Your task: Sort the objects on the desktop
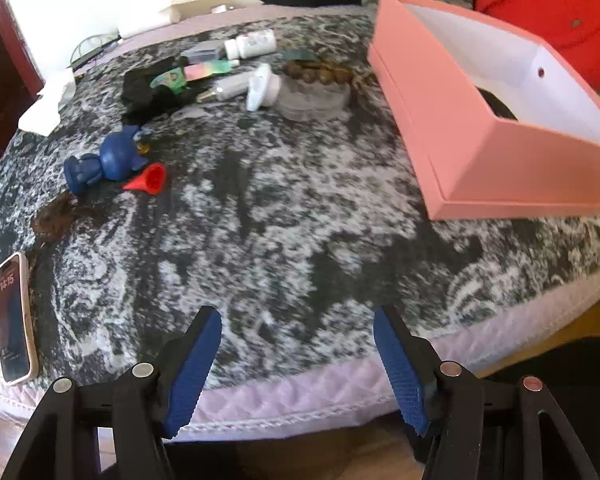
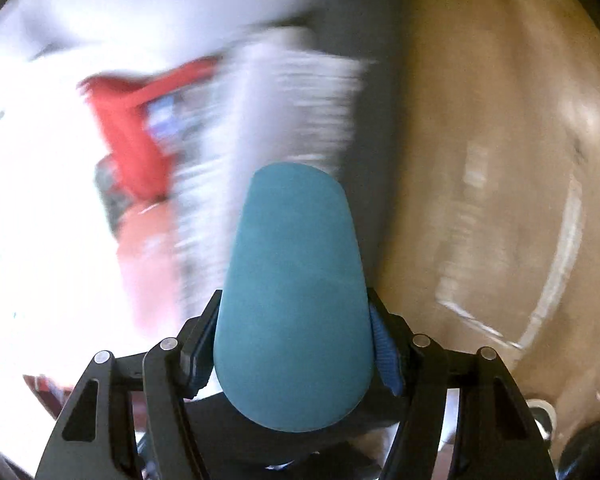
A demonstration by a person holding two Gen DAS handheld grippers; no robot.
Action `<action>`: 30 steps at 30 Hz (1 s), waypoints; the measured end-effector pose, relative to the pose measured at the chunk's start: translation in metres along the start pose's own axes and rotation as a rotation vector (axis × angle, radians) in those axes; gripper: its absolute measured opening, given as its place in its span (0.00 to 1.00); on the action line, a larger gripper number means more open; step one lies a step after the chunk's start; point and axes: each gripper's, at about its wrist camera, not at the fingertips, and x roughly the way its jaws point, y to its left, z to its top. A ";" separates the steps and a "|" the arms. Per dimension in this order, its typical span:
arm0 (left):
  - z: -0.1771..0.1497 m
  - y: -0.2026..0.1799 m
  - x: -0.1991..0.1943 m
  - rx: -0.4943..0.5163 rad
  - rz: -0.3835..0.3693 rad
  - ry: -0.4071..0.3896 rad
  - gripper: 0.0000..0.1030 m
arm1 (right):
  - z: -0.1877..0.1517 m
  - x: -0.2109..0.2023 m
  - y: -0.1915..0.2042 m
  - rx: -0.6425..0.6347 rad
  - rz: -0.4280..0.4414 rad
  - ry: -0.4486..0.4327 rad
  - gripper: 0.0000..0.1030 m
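In the left wrist view, my left gripper (image 1: 298,320) is open and empty, low over the near edge of a grey-patterned bedspread (image 1: 260,220). An open pink box (image 1: 480,120) with a white inside stands at the right, holding a dark object (image 1: 498,106). Scattered at the back are a white bottle (image 1: 252,44), a white pump part (image 1: 262,88), a clear round case (image 1: 314,98) with brown beads (image 1: 320,74), a blue figurine (image 1: 104,160) and a red cone (image 1: 148,178). My right gripper (image 2: 292,308) is shut on a teal oval case (image 2: 292,300); its view is blurred.
A phone (image 1: 14,320) lies at the near left edge of the bed. A dark brown patch (image 1: 56,216) lies left of the figurine. Red and grey clothing (image 1: 552,16) is piled behind the box. The right wrist view shows blurred brown floor (image 2: 500,160) and a red shape (image 2: 136,140).
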 end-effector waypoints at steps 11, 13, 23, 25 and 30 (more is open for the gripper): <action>0.024 0.104 0.007 -0.132 0.050 -0.105 0.67 | -0.020 0.141 0.410 -0.673 0.055 0.003 0.67; 0.016 0.132 0.013 -0.172 0.074 -0.128 0.70 | -0.024 0.193 0.447 -0.776 -0.058 -0.033 0.68; 0.020 0.227 0.050 -0.388 0.094 -0.089 0.71 | -0.181 0.287 0.577 -1.068 0.032 -0.177 0.99; 0.031 0.229 0.054 -0.381 0.094 -0.099 0.71 | -0.219 0.322 0.593 -1.058 0.113 -0.051 0.99; 0.061 0.229 0.074 -0.343 0.087 -0.101 0.72 | -0.269 0.424 0.560 -0.876 0.163 0.270 0.95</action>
